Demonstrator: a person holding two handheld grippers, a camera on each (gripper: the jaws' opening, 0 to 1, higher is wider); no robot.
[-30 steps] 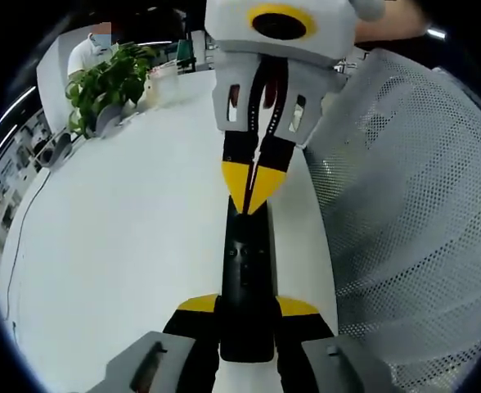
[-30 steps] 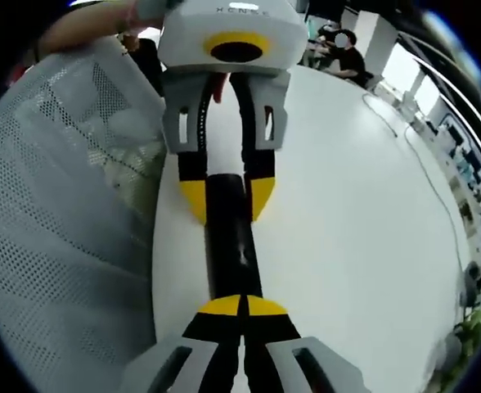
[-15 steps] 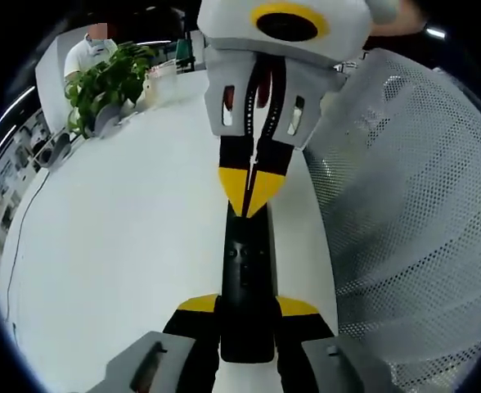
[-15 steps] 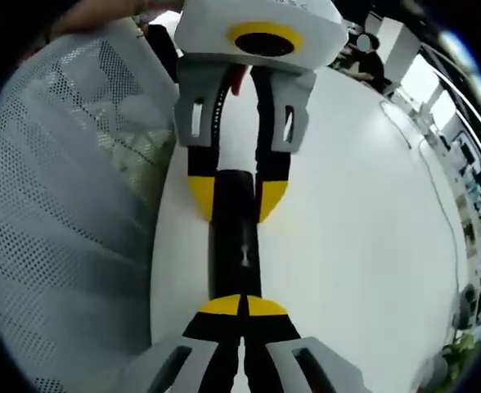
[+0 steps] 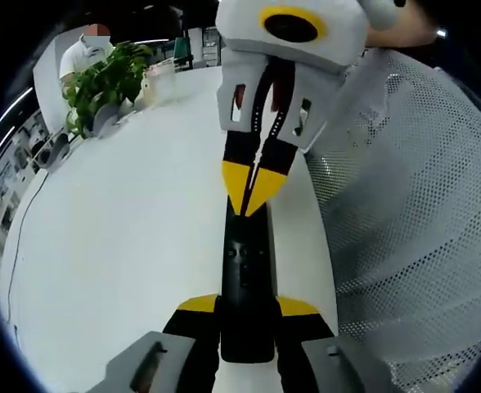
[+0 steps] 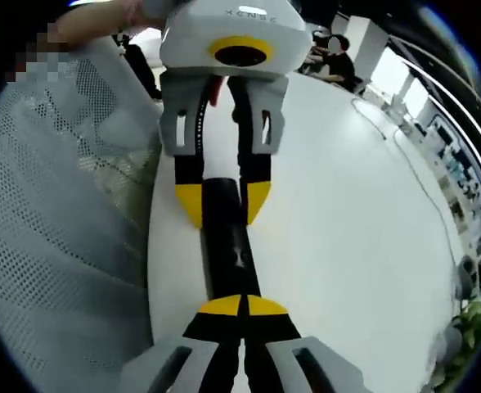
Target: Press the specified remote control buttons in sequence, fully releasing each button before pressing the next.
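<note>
We had a black remote control [image 5: 245, 278] lying lengthwise on the white table [image 5: 118, 246], and most of its face was hard to read: in the left gripper view we could make out only a few small buttons as pale dots on the black, and no markings on them. The near end of the remote was cut off behind the left gripper [image 5: 247, 309], whose yellow-tipped jaws sat one on each side of the remote, clamped against its edges. The far end was covered by the right gripper [image 5: 255, 190], whose jaws were pinched together into a single yellow point, resting on top of the remote; whether it was pressing a button there, we could not tell.

In the right gripper view the picture was mirrored: the right gripper [image 6: 242, 308] had its two yellow tips touching each other over the remote control [image 6: 227, 246], and beyond it the left gripper [image 6: 221, 200] straddled the remote's other end, tips hugging both sides.

Beside the remote, along the table's edge, stood a white mesh chair back [image 5: 412, 213]; the same mesh chair back [image 6: 60, 221] ran off the frame. Well away from the remote, at the far end of the table, a leafy potted plant [image 5: 103, 86] stood, with a seated person [image 5: 81, 53] behind it, blurred and small.
</note>
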